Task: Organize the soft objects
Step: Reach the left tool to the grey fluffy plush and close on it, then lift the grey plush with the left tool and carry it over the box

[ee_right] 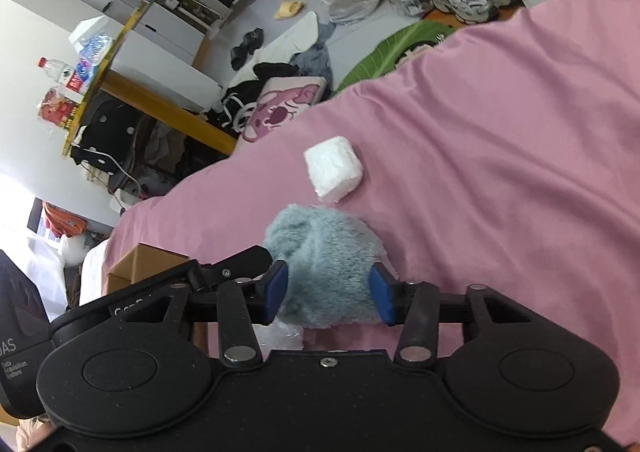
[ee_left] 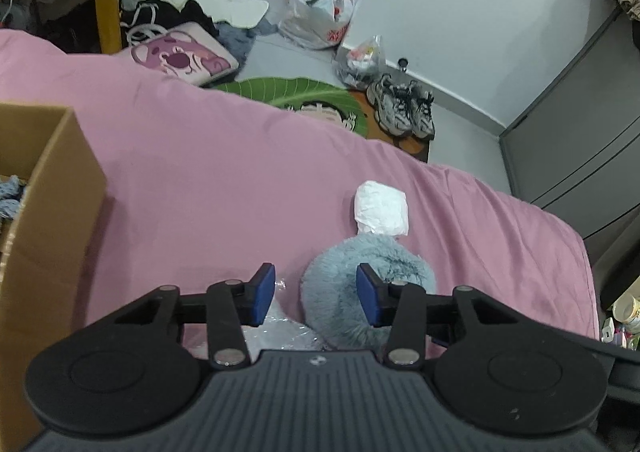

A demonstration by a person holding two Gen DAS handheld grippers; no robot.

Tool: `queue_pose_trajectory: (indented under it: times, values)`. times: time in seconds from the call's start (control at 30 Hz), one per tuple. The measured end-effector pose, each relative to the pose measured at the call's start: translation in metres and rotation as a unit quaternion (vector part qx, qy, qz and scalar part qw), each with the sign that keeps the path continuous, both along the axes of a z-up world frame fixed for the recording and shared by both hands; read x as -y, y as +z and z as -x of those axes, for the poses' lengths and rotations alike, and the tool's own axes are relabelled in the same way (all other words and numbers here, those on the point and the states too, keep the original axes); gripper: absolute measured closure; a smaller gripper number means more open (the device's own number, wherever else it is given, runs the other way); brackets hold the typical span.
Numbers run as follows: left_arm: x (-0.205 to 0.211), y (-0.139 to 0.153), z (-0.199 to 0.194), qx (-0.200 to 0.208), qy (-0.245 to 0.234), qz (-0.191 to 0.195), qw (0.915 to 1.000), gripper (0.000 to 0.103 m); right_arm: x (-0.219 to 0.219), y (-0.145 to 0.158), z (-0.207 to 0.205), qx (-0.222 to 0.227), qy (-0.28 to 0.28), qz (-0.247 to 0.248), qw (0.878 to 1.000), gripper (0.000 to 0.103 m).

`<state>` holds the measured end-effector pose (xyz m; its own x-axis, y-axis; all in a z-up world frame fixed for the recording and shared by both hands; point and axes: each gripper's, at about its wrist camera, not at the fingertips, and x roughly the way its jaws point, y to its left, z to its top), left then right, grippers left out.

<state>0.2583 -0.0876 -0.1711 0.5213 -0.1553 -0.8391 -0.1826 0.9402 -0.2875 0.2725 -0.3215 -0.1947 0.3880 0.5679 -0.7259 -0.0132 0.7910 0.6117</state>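
A fluffy blue-grey soft thing [ee_left: 340,292] lies on the pink bed sheet [ee_left: 208,172]. A white crinkled packet [ee_left: 382,212] sits just beyond it. My left gripper [ee_left: 316,294] is open and hovers near the fluffy thing, which shows behind its right pad. Some clear plastic wrap [ee_left: 276,326] lies under the left pad. In the right wrist view the fluffy thing [ee_right: 324,260] fills the gap between the spread blue pads of my right gripper [ee_right: 328,294], which is open. The white packet [ee_right: 334,168] lies farther out. Part of the left gripper's finger [ee_right: 240,258] shows at the left.
An open cardboard box [ee_left: 52,192] with grey-blue fabric inside stands on the bed at the left. The bed's far edge drops to a floor with shoes [ee_left: 404,108], plastic bags [ee_left: 320,12], a green mat and a pink cushion. A grey cabinet [ee_left: 580,132] stands at the right.
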Motion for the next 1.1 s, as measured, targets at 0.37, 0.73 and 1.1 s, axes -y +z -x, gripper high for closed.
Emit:
queue_pose_trajectory:
  times: [0.37, 0.73, 1.1]
  values:
    - [0.008, -0.02, -0.009, -0.021, -0.003, 0.037, 0.9991, 0.075, 0.002, -0.01, -0.002, -0.016, -0.009, 0.001, 1.0, 0.075]
    - [0.01, 0.008, 0.008, 0.001, -0.007, 0.027, 0.9996, 0.085, 0.002, 0.012, 0.009, 0.023, 0.006, -0.008, 1.0, 0.094]
    - [0.013, 0.046, 0.035, 0.034, -0.018, 0.013, 0.9992, 0.087, 0.005, 0.038, 0.029, 0.065, 0.007, -0.024, 0.998, 0.1]
